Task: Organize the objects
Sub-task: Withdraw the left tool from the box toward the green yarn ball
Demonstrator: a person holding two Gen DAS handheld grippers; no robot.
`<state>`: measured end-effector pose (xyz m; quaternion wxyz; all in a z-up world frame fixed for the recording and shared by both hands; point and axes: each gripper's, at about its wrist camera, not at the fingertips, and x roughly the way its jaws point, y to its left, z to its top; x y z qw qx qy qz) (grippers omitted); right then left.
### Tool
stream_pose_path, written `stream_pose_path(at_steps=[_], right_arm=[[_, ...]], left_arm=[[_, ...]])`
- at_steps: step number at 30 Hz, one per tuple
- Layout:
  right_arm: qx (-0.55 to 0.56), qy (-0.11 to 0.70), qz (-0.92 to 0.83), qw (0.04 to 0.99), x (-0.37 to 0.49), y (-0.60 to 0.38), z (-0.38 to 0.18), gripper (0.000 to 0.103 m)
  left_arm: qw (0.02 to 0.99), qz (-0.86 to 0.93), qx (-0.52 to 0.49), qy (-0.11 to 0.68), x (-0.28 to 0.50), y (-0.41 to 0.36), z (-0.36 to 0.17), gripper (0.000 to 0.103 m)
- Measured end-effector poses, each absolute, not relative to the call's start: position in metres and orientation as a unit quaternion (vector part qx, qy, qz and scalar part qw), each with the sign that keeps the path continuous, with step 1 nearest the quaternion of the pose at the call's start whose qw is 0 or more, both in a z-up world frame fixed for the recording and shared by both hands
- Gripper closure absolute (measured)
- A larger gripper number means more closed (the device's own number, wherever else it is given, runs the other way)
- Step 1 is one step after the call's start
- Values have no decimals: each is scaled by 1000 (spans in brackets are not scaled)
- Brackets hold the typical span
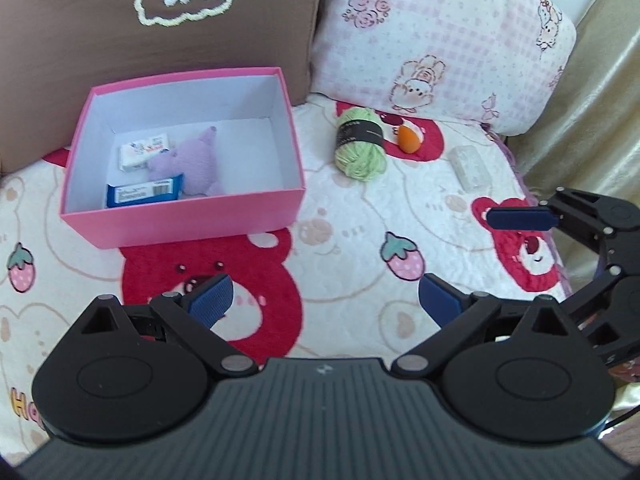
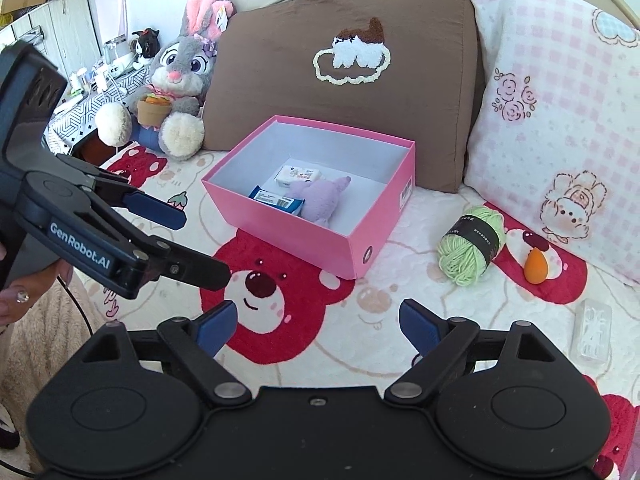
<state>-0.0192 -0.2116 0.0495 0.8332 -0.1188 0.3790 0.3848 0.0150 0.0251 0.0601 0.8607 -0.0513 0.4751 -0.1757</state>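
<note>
Left gripper (image 1: 324, 298): jaws spread wide, nothing between the blue pads (image 1: 212, 300), held above a red bear printed on the blanket (image 1: 340, 240). Right gripper (image 2: 318, 322): likewise wide open and empty, over the same bear print; seen also at the right edge of the left wrist view, apart from the left gripper.

Beyond the left gripper, to the far left: pink box (image 1: 192, 220), lidless, standing on the blanket against the brown pillow (image 1: 80, 48). Inside the box: purple plush toy (image 1: 200, 160) at centre, white packet (image 1: 144, 150) at its far left, blue packet (image 1: 144, 192) near the front wall, touching the plush.

Right of the box, well apart from it: green yarn ball (image 1: 360, 148) with a dark band, lying on the blanket. Just right of the yarn: orange sponge (image 1: 408, 140). Farther right and nearer: clear plastic case (image 1: 470, 168), flat on the blanket.

Behind these: pink checked pillow (image 1: 440, 40). Far left in the right wrist view: grey rabbit toy (image 2: 176, 80) beside the brown pillow.
</note>
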Motion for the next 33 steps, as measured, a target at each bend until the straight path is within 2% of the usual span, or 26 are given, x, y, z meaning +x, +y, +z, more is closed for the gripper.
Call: stream_pose_path(at_steps=[5,11,22,33], right_arm=[[-130,377,383,833,-21,-215,46,12],[-136,367,373,841,-19,-221,44,12],[-132,321,305,887,7,-239,28,12],[-111,305,271,906,45,-244,5,12]], left_arm=[[849,-194,-73,486,22,15,61,2],[865,-190,-18,465,30,-9,65,2],[869,-236,-25,434,76,-48,71,3],[865,-239,-33,440,143,-76,43,5]])
